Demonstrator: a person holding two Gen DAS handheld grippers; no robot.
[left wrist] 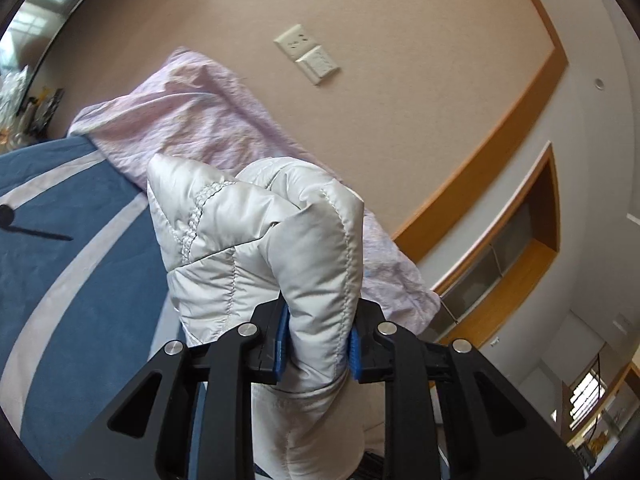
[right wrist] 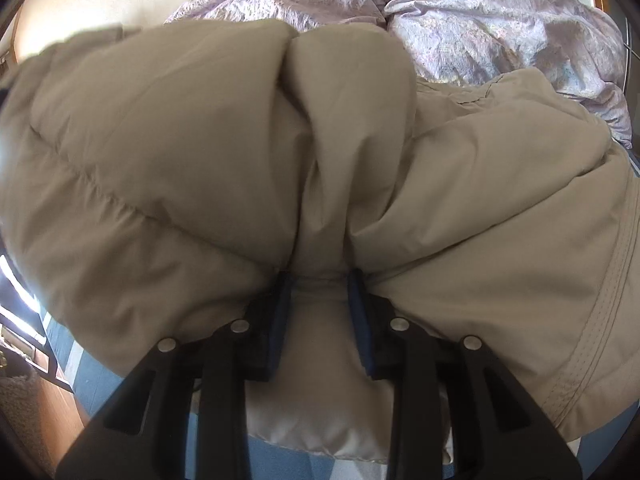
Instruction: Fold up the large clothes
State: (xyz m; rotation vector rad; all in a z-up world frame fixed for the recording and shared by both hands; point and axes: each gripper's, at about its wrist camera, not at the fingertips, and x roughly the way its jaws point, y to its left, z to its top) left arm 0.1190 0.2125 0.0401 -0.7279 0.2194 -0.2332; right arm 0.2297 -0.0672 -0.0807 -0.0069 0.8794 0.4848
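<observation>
A puffy quilted jacket, beige outside with a silvery-white lining, is held by both grippers. In the left wrist view my left gripper is shut on a bunched fold of the jacket's silvery lining, lifted above the bed. In the right wrist view my right gripper is shut on a pinched fold of the beige jacket, which billows over most of the view. The blue pads press the cloth on both sides.
A blue bedspread with pale stripes lies below. A crumpled pink-lilac duvet lies at the head of the bed, also shown in the left wrist view. A tan wall with switch plates stands behind.
</observation>
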